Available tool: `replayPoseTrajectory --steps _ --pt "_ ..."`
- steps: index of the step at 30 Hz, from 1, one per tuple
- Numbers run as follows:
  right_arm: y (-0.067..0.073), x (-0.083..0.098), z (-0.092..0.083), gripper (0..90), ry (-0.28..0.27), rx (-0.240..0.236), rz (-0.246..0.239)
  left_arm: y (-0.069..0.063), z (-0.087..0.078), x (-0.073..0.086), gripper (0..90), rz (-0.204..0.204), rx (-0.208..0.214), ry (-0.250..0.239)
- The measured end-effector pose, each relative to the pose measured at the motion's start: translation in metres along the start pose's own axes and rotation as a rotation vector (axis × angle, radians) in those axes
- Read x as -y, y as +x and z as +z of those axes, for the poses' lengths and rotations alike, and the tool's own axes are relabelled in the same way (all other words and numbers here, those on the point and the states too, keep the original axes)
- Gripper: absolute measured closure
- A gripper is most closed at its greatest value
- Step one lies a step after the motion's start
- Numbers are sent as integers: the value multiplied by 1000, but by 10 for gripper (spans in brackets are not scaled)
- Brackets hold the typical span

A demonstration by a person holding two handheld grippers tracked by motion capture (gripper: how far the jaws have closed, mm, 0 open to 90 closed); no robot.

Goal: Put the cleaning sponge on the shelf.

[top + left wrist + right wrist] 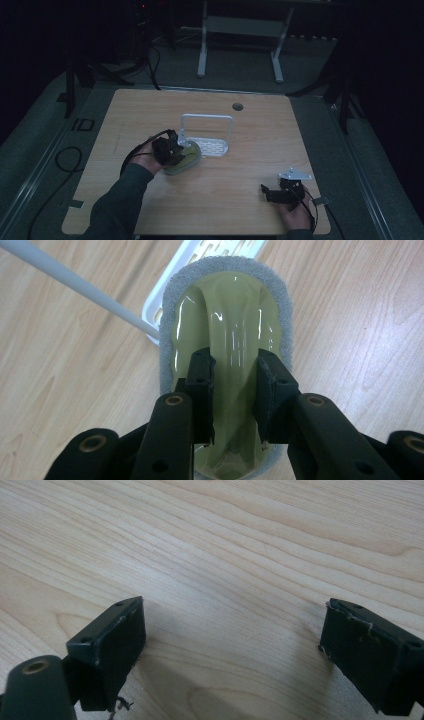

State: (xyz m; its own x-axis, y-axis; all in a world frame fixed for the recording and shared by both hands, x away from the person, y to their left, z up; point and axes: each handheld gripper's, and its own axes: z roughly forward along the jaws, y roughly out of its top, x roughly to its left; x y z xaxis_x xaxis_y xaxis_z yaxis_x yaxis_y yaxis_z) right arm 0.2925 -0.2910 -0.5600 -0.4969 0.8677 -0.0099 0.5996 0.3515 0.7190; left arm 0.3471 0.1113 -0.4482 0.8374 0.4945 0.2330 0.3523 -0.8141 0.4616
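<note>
An oval scrubber (189, 161) with a glossy olive-green handle ridge and a grey pad rim (227, 305) lies on the wooden table just left of centre. My left gripper (172, 150) (232, 365) comes down on it from above, its two black pads pressed against either side of the raised ridge. The scrubber's far end rests against a white slotted stand (212, 146) with an upright loop frame (207, 116). At the table's front right my right gripper (267, 192) (232, 625) lies low over bare wood, jaws wide apart with nothing between them.
The wooden table (225, 210) has a round cable hole (237, 106) near its far edge. The stand's white rod (75, 282) crosses the upper left of the left gripper view. A white desk frame (202, 50) stands on the floor beyond. Cables trail off the table's left side.
</note>
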Motion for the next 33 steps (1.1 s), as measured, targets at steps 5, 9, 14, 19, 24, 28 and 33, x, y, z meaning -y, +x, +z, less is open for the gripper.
replayPoseTrajectory --steps 5,9,14,19,24,28,33 --pt "0 0 0 106 0 0 0 -1 -3 -3 718 58 -16 -21" --pt "0 0 0 106 0 0 -1 -1 -4 -7 718 87 -21 -27" --pt "0 0 0 106 0 0 -1 -1 -2 -10 718 115 -30 -33" --pt "0 0 0 106 0 0 0 -1 -1 -13 718 134 -36 -45" --pt "0 0 0 106 0 0 -1 1 0 -16 718 164 -29 -56" --pt "0 0 0 106 0 0 0 3 0 -20 718 180 -28 -64" --pt "0 0 0 106 0 0 0 4 0 -22 718 198 -15 -98"
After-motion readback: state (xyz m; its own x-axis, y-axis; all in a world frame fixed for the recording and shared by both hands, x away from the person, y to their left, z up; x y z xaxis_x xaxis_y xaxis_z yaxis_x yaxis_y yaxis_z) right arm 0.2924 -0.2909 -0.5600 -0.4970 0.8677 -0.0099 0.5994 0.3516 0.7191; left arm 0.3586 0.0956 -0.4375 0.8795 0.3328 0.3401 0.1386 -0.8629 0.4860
